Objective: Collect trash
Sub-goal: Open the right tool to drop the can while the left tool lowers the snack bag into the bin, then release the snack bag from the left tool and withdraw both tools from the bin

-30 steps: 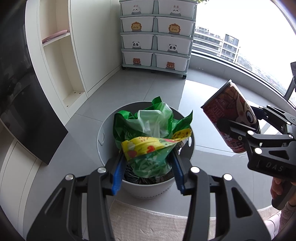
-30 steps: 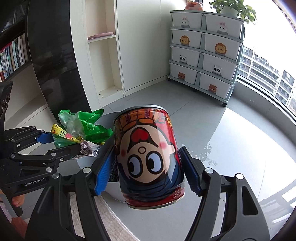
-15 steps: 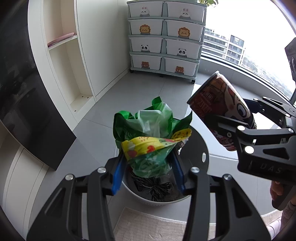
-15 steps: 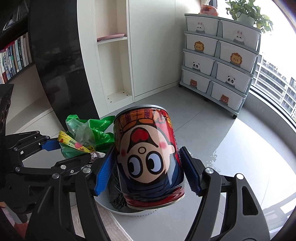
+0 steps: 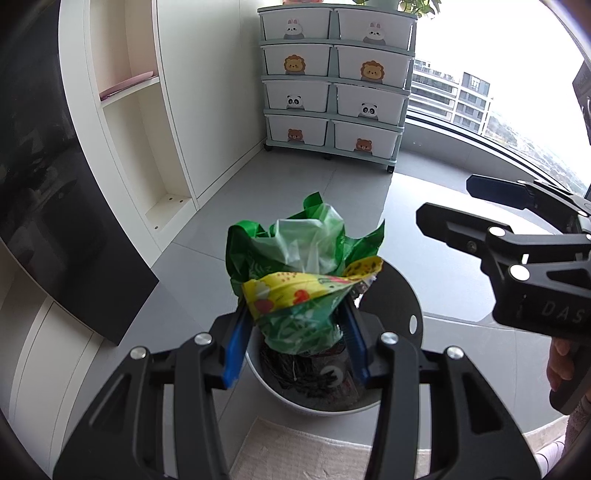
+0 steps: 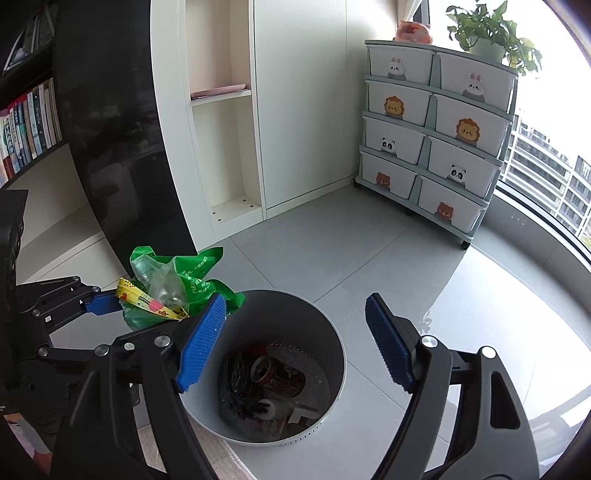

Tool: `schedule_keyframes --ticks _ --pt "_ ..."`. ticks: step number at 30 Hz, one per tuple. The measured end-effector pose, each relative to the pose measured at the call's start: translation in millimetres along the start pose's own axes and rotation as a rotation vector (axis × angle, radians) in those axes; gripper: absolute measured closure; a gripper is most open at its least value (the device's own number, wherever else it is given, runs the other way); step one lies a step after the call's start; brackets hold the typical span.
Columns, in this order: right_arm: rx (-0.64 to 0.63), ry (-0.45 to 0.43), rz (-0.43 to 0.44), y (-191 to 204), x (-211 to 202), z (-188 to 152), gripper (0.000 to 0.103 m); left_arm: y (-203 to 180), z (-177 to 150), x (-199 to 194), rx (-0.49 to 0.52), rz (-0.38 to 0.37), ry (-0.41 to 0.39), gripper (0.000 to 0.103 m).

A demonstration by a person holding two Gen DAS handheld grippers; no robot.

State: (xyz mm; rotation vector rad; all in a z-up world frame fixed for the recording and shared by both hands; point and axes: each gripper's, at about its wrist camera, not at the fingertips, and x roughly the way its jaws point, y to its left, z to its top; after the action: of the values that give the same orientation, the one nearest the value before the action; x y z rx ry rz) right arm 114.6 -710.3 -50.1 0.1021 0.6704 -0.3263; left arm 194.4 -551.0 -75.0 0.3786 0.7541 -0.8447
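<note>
Can (image 6: 277,376) dropped into bin (image 6: 334,334) — right hand-held gripper (image 6: 295,341) wide open, empty; left hand-held gripper (image 5: 295,341) clamps wrappers (image 5: 299,291); grey tile floor (image 6: 369,254).

Bin (image 6: 332,332) mouth open btwn right tongs (image 6: 291,345); bag wad (image 6: 173,291) blocks left rim.

You are in a home, in a high-rise flat's living space: a drawer unit (image 6: 436,144) with cartoon animal faces stands by a big curved window (image 6: 546,155) facing apartment blocks, a potted plant (image 6: 493,33) sits on top, and books (image 6: 26,125) line a shelf beside white built-in shelving (image 6: 221,122).
</note>
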Motion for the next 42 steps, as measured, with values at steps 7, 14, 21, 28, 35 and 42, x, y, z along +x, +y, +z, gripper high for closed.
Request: schedule_keyframes --ticks 7,14,21,28,35,42 --pt "-0.005 -0.025 -0.046 -10.2 -14.2 0.6 0.028 -15.7 5.3 0.5 0.029 -0.016 -0.003 0.057" --pt "0.011 -0.043 -0.073 -26.6 -28.5 3.2 0.028 -29.3 13.3 4.0 0.051 -0.044 -0.005 0.057" --pt "0.018 -0.049 -0.081 -34.1 -34.4 2.1 0.028 -40.6 16.4 10.8 0.080 -0.060 0.011 0.049" --pt "0.017 -0.051 -0.078 -34.6 -36.6 2.1 0.028 -40.2 22.3 12.9 0.064 -0.051 0.015 0.040" --pt "0.008 -0.049 -0.080 -31.7 -40.2 2.4 0.028 -38.8 22.9 9.1 0.064 -0.048 0.009 0.028" --pt "0.001 -0.059 -0.077 -21.9 -52.6 -3.1 0.028 -38.7 9.9 -1.8 0.069 -0.038 0.006 0.028"
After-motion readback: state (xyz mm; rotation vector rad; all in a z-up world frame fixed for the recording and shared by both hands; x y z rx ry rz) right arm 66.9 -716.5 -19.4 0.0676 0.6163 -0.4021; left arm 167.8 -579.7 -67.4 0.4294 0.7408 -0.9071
